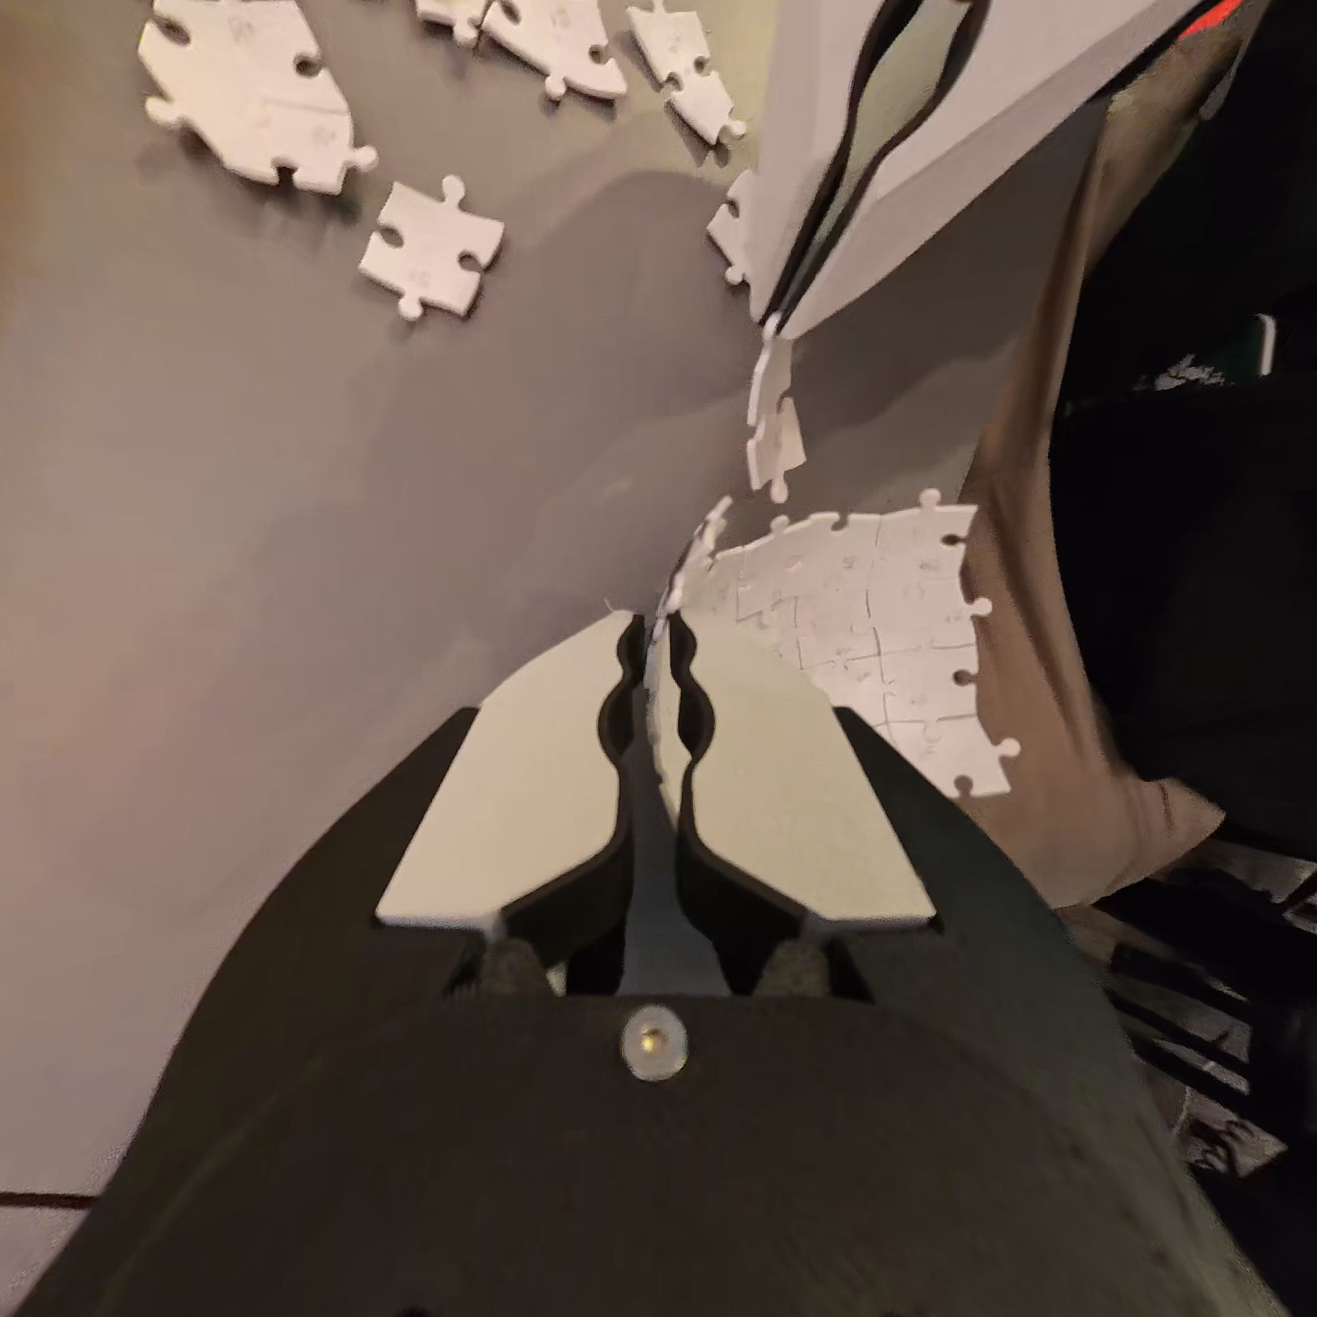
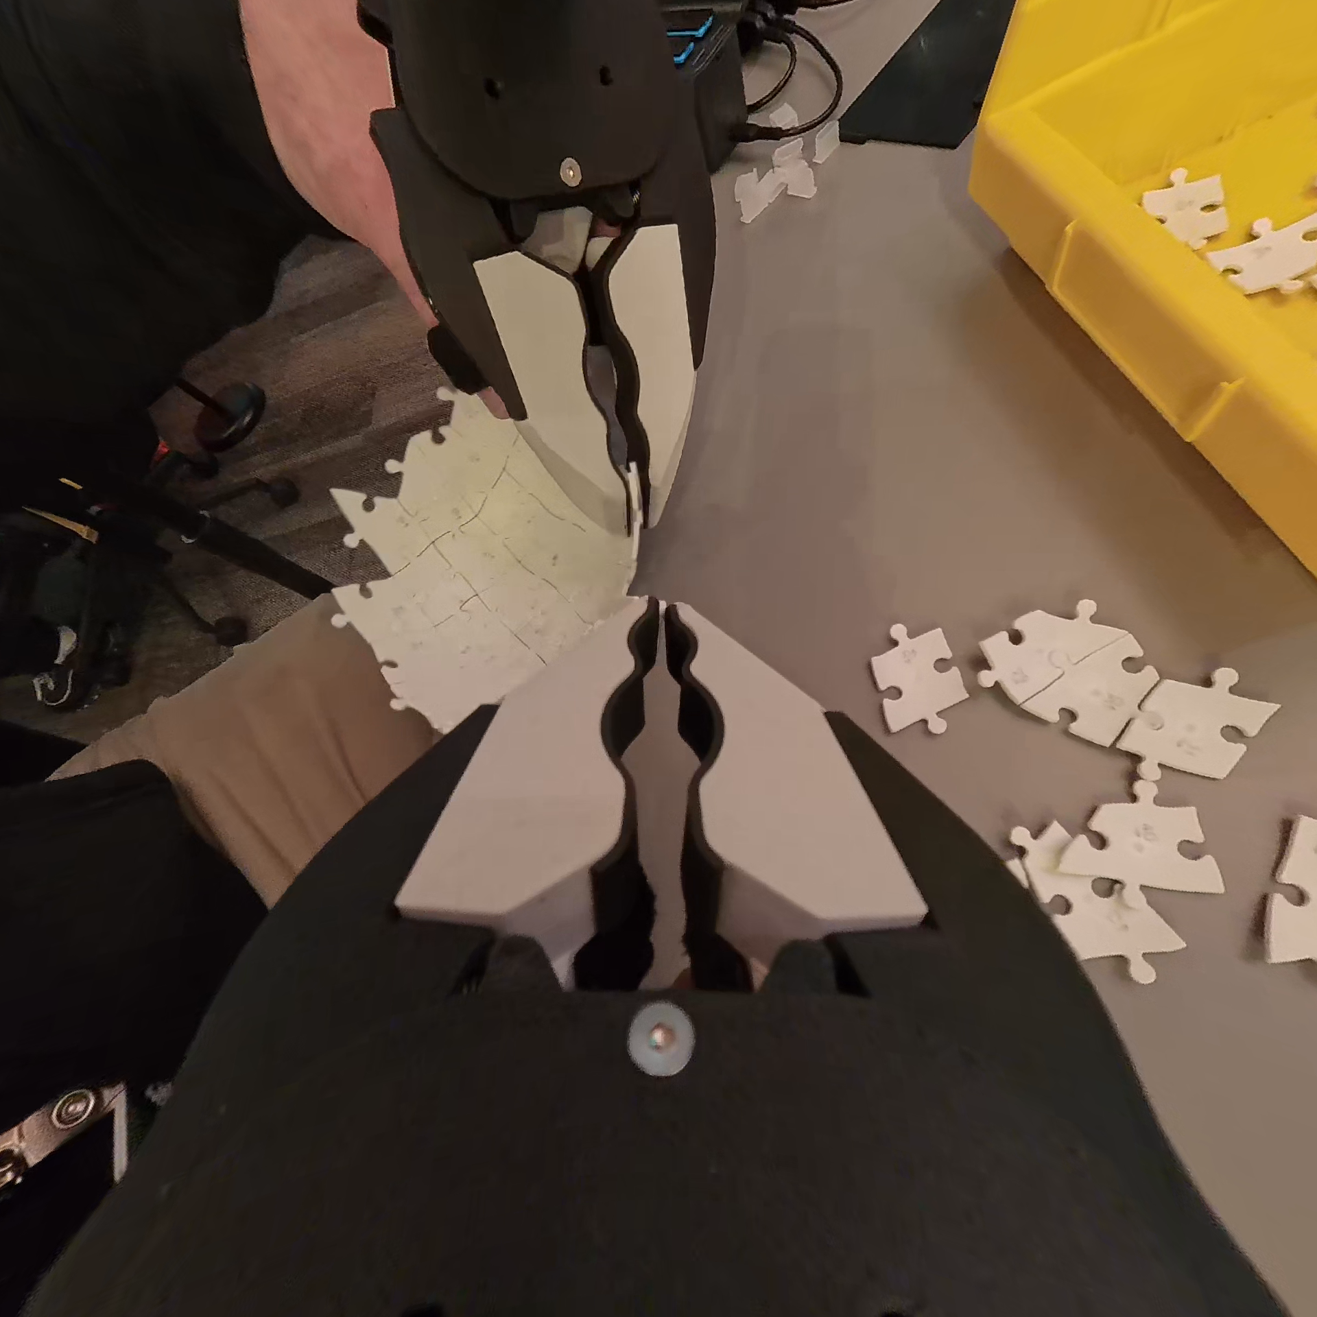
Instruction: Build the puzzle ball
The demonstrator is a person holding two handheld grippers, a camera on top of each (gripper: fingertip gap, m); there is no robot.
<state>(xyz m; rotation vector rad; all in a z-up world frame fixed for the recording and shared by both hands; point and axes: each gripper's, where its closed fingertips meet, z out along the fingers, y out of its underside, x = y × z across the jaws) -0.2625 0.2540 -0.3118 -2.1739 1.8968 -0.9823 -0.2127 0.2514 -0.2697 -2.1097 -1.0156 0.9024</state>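
Left wrist view puts the loose pieces [image 1: 427, 249] farthest left, scattered flat on the grey table [image 1: 285, 570]. Just right of centre, the left claw [image 1: 659, 627] is pinched narrow on the rim of the half-built ball shell [image 1: 876, 641]. Above it the right claw [image 1: 773, 324] is closed on the top tab of a single piece [image 1: 773, 427], which dangles close over the shell's upper edge without touching it.

The worries, as I see them:
- The shell is gripped by one thin edge and hangs in the air past the table's side, over the person's tan trousers. A hard push from the new piece could twist it out of the grip or pop a seam.
- The single piece is held only by its tip, so it may swivel and meet the shell's tabs crooked.
- Anything dropped here would likely land on the lap or the floor, not the table.

Right wrist view, from the left: a chair base [image 2: 214, 499] stands on patterned carpet [image 2: 321, 342]. Then comes the shell [image 2: 484, 570], with the left claw [image 2: 636, 513] on its far rim. The right claw [image 2: 659, 613] sits at centre with its jaws almost together; the piece it holds barely shows from here. Further right the table is smooth and matte, with more pieces [image 2: 919, 688] strewn about. Cables [image 2: 798, 64] and some clear plastic bits [image 2: 777, 174] lie at the back. A yellow bin [image 2: 1140, 299] at the right edge holds a few more pieces. The lighting is warm and dim.
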